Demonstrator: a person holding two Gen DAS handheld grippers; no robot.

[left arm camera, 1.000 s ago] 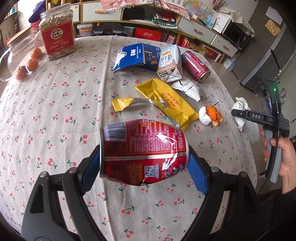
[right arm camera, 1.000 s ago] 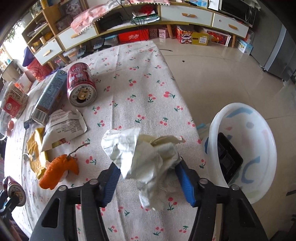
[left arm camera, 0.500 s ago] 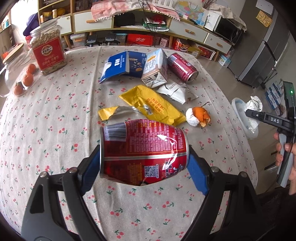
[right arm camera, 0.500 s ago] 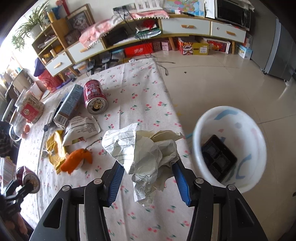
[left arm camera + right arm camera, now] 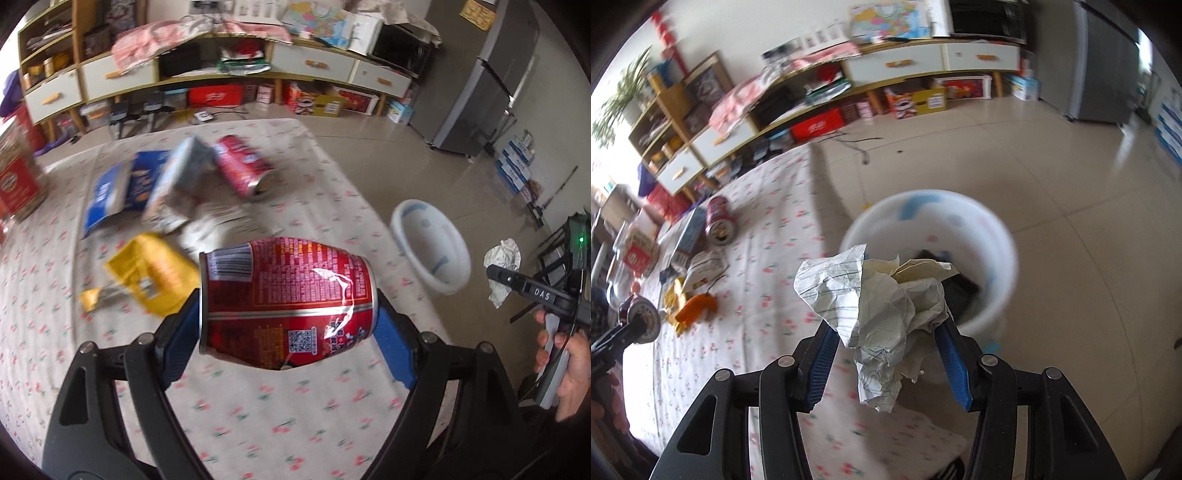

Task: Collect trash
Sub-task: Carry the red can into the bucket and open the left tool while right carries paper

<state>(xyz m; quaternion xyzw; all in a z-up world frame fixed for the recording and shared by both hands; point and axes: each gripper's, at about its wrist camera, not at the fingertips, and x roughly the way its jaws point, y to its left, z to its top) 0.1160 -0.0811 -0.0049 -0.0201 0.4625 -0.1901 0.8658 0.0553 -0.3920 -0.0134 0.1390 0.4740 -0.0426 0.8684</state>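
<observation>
My left gripper [image 5: 288, 328] is shut on a dented red drink can [image 5: 288, 299], held on its side above the cherry-print tablecloth [image 5: 258, 398]. My right gripper [image 5: 886, 350] is shut on a crumpled ball of lined paper [image 5: 882, 299], held above the table edge, just in front of the white bin [image 5: 1001, 236] on the floor. The bin holds a dark tray [image 5: 962, 291]. In the left wrist view the bin [image 5: 432, 254] stands right of the table, and the right gripper with the paper [image 5: 502, 266] is beyond it.
On the table lie a second red can [image 5: 243, 170], a milk carton [image 5: 181, 181], a blue packet [image 5: 118, 188], a yellow wrapper [image 5: 155, 273], a white wrapper [image 5: 705, 266] and orange peel [image 5: 694, 306]. Shelves line the far wall. A grey fridge [image 5: 480, 85] stands at right.
Both grippers have risen and swung right toward the bin. The paper now hangs close over the bin's near rim. Both grips are unchanged.
</observation>
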